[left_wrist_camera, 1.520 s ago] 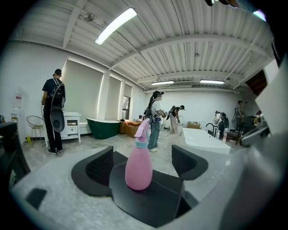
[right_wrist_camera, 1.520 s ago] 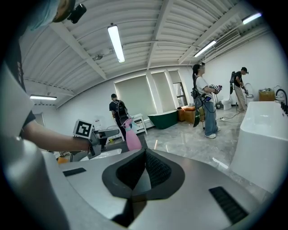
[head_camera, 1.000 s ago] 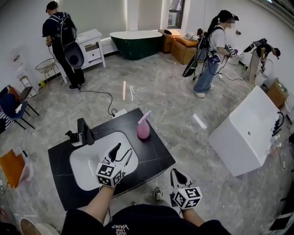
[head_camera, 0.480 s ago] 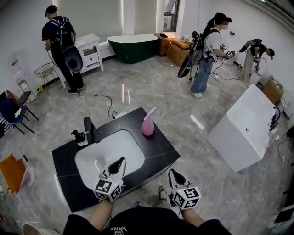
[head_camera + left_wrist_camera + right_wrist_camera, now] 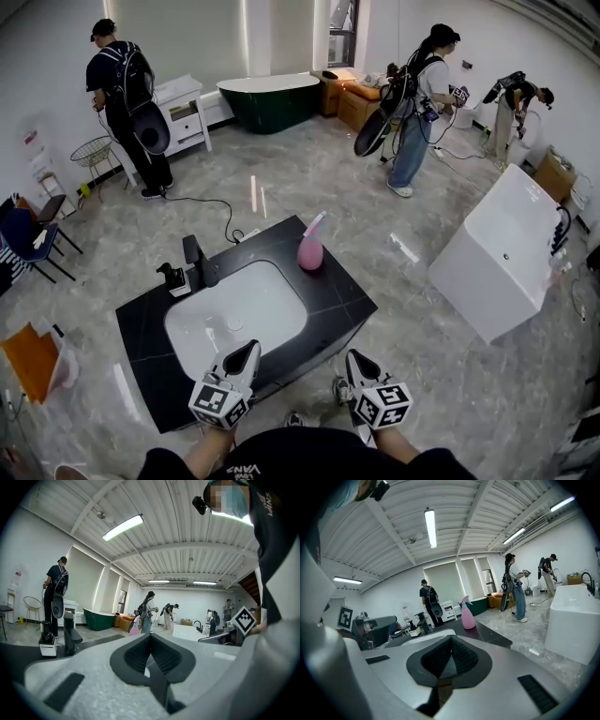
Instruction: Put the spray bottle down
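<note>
spray bottle (image 5: pixel 310 253) stands upright at the far corner of the counter (image 5: pixel 342 302); left gripper (image 5: pixel 251 346), jaws just closed together on nothing, and right gripper (image 5: pixel 354 356), likewise together and empty, have pulled back well apart from it, so the task looks done.

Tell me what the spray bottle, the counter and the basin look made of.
Spray bottle: probably plastic, with a smooth pink body and a paler trigger head.
Counter: dark stone or a stone-look slab with a semi-gloss finish; faint seams and dull reflections show.
Basin: white and glossy, likely ceramic or a similar cast material; it catches bright highlights.
</note>
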Available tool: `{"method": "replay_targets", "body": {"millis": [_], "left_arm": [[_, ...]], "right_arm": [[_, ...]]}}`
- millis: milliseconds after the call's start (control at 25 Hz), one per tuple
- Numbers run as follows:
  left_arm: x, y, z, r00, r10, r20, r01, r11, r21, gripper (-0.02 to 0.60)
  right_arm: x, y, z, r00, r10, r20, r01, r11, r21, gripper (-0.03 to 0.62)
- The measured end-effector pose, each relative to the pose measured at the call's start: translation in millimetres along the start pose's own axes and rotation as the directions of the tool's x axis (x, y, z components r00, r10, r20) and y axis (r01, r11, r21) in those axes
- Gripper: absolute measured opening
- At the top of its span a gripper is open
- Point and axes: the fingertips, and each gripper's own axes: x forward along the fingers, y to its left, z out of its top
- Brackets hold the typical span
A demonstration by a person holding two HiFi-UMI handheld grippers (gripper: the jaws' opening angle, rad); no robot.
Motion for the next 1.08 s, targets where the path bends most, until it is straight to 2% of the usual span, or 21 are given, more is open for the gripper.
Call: {"method": "replay_targets", "body": {"millis": [240,600,1080], "left_arm": [[-20.0,1.4,-16.5,0.997,0.044,-0.063,-0.043,0.999,0.017,0.009],[-29.6,0.6,-12.7,0.999,0.038,-0.030,-0.037,0.998,0.045,0.008],[-22.7,-6.1,-9.2,0.998,0.046,-0.033,-0.045,0.999,0.022,0.008]], "right_arm": [[-5.7,9.5,-12.3,1.000,-0.022,-0.008,0.022,1.000,-0.001,-0.002],[-9.2,11.9,-12.1,0.999,-0.037,0.004,0.037,0.999,0.004,-0.003],[-12.3,7.0,-12.4,1.000,-0.031,0.001,0.031,1.000,-0.002,-0.003]]}}
